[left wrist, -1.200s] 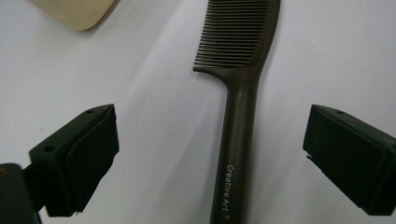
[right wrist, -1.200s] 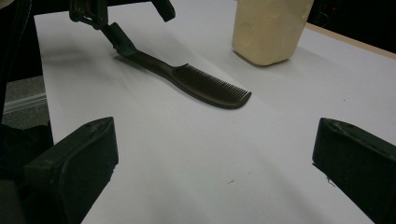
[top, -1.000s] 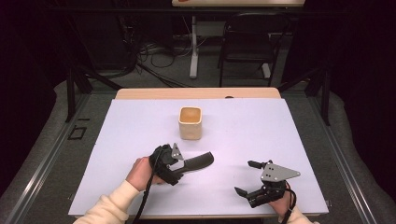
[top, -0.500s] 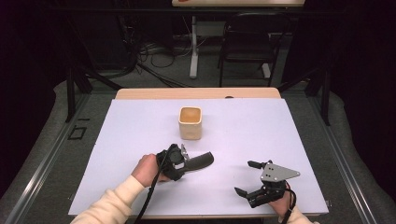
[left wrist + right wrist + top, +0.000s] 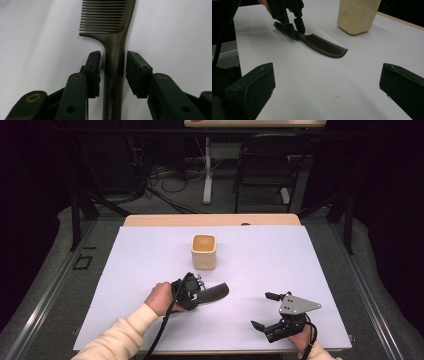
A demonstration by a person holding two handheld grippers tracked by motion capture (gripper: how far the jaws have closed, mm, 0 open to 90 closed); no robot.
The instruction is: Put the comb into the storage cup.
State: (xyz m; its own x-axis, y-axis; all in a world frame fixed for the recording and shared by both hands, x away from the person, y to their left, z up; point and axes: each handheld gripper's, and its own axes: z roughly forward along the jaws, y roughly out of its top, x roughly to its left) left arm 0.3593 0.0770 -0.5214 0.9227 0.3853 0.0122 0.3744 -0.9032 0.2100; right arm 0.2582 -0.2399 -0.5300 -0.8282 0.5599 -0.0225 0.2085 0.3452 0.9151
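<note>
The left hand-held gripper point(image 5: 113, 66) was brought a little forward along the white counter point(image 5: 320, 265) and its jaws were just closed in from wide to narrow around the handle of the dark comb point(image 5: 113, 50). In the left gripper view a thin gap was noted on either side of the handle, so the pads were judged not yet pressing: comb straddled, not gripped. The comb lay flat on the counter, well short of the cream cup point(image 5: 204, 251), teeth end toward the right. The right hand-held gripper point(image 5: 272, 311) was kept unmoved near the front edge, jaws spread, nothing between them. A pick-up of the comb was judged imminent; a little more closing was needed.
</note>
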